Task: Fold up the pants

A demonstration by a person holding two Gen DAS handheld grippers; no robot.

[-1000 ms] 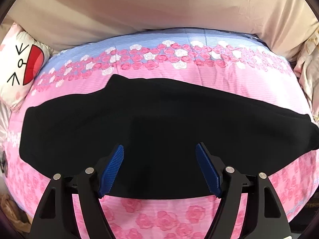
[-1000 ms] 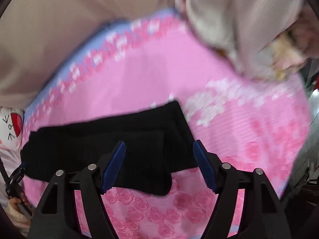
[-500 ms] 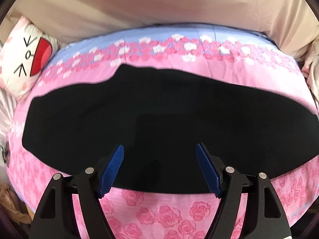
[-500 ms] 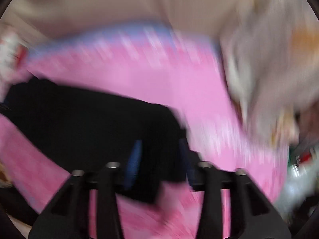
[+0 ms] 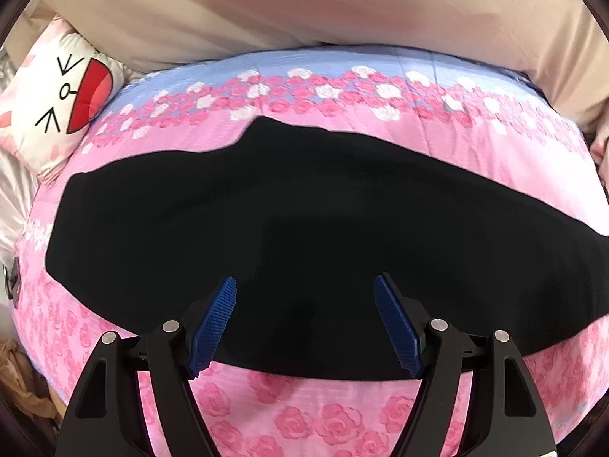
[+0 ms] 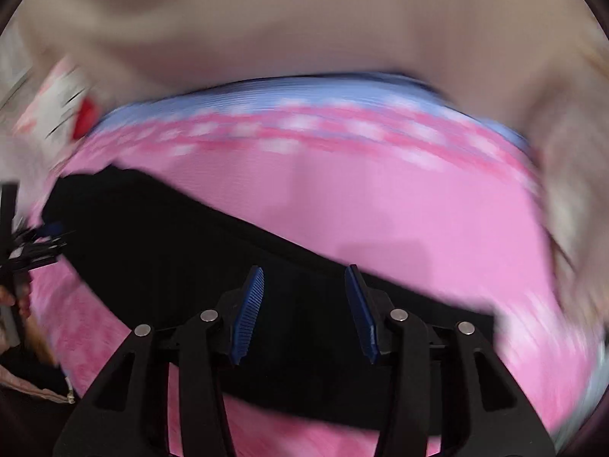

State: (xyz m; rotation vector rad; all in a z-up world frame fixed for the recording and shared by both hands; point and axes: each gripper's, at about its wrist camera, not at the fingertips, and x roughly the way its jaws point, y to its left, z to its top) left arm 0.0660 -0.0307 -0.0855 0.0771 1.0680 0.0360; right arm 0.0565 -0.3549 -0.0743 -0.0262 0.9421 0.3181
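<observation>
Black pants (image 5: 304,228) lie flat in a long band across the pink flowered bedcover (image 5: 323,419). My left gripper (image 5: 304,323) is open above the band's near edge, with only flat cloth showing between its blue pads. The right wrist view is motion-blurred. In it the pants (image 6: 171,251) run from the left to a square end at the right. My right gripper (image 6: 302,312) hangs over that right part with its jaws narrower than the left's, still apart, and no cloth pinched. The left gripper (image 6: 34,240) shows blurred at the far left edge.
A white cushion with a cartoon face (image 5: 64,99) lies at the bed's far left. Beige bedding (image 5: 304,3) rises behind the cover. A blue band with white roses (image 5: 323,83) marks the cover's far edge. A hand (image 6: 15,301) shows at the left edge.
The right gripper's jaws have narrowed and it has swung quickly leftward along the pants, rolling level. The left gripper has come slightly closer to the pants and stays open.
</observation>
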